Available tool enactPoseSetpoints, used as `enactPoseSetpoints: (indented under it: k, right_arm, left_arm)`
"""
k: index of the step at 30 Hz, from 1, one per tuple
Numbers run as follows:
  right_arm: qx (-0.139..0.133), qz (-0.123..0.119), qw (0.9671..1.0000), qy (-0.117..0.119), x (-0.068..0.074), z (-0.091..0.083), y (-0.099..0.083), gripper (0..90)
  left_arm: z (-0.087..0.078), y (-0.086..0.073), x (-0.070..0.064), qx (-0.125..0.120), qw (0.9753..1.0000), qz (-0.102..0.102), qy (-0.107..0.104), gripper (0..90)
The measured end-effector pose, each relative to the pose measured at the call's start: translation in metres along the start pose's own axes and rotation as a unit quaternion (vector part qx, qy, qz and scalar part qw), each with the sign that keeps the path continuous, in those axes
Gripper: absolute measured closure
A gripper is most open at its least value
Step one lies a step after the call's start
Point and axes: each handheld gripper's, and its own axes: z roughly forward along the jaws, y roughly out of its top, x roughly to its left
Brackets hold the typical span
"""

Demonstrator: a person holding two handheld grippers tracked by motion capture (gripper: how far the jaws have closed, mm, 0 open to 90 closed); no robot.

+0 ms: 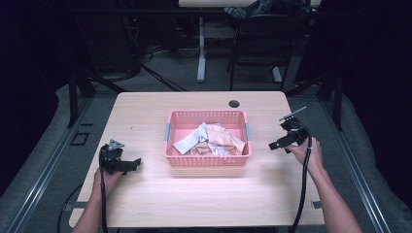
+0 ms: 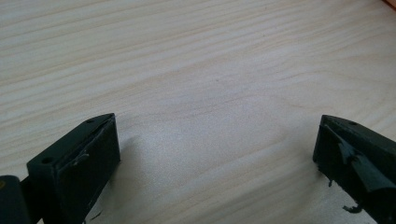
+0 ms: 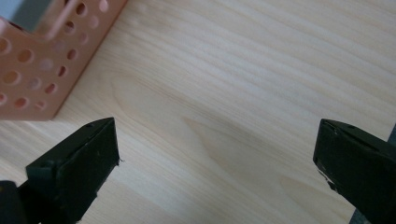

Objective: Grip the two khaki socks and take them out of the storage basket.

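A pink perforated basket (image 1: 208, 157) stands in the middle of the wooden table (image 1: 160, 189). Crumpled cloths (image 1: 210, 139) in white, pale blue and peach lie inside it. My left gripper (image 1: 130, 164) rests low over the table to the basket's left, held by a hand. In the left gripper view its jaws stand wide apart over bare wood, so my left gripper (image 2: 217, 149) is open and empty. My right gripper (image 1: 278, 144) hovers just right of the basket. It is open too: my right gripper (image 3: 217, 149) has bare wood between its jaws, with the basket's corner (image 3: 42, 70) at upper left.
A round cable hole (image 1: 234, 103) sits near the table's far edge. Behind the table are a table leg (image 1: 201, 58) and a dark chair (image 1: 257, 43). Metal rails (image 1: 39, 194) run along both sides of the table. Cables trail from both grippers.
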Motion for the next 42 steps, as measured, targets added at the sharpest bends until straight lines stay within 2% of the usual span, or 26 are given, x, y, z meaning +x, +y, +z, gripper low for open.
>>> enactPoseSetpoints:
  k: [6,9,14,25,28,29,33,34,39,42]
  right_arm:
    - [-0.005,-0.011,0.9999,0.009,0.008,-0.005,0.017,0.0]
    - [-0.008,-0.017,0.9998,0.002,0.011,-0.010,0.026,0.0]
    - [-0.012,-0.020,0.9997,0.007,0.017,-0.015,0.038,0.0]
    - [-0.012,-0.036,0.9992,0.016,0.029,-0.017,0.059,0.0]
    - [-0.013,-0.044,0.9989,0.012,0.035,-0.016,0.065,0.0]
    - [-0.018,-0.043,0.9988,0.017,0.036,-0.016,0.066,0.0]
    - [-0.026,-0.061,0.9975,0.023,0.050,-0.015,0.075,0.0]
    - [-0.026,-0.061,0.9975,0.023,0.050,-0.015,0.075,0.0]
    - [-0.025,-0.084,0.9955,0.035,0.071,-0.009,0.086,0.0]
    - [-0.023,-0.088,0.9952,0.037,0.077,-0.007,0.090,0.0]
  left_arm:
    - [0.000,0.000,0.000,0.000,1.0000,0.000,0.000,0.3]
    - [0.000,0.000,0.000,0.000,1.0000,0.000,0.000,0.3]
    - [0.000,0.000,0.000,0.000,1.0000,-0.001,0.000,0.3]
    - [0.000,0.000,0.000,0.000,1.0000,-0.001,0.000,0.3]
    - [0.000,0.000,0.000,0.000,1.0000,-0.001,0.000,0.3]
    - [0.000,0.000,0.000,0.000,1.0000,-0.001,0.000,0.3]
    - [0.000,0.000,0.000,0.000,1.0000,0.000,0.000,0.3]
    - [0.000,0.000,0.000,0.000,1.0000,0.000,0.000,0.3]
    - [0.000,0.000,0.000,0.000,1.0000,-0.001,0.000,0.3]
    - [0.000,0.000,0.000,0.000,1.0000,-0.001,0.000,0.3]
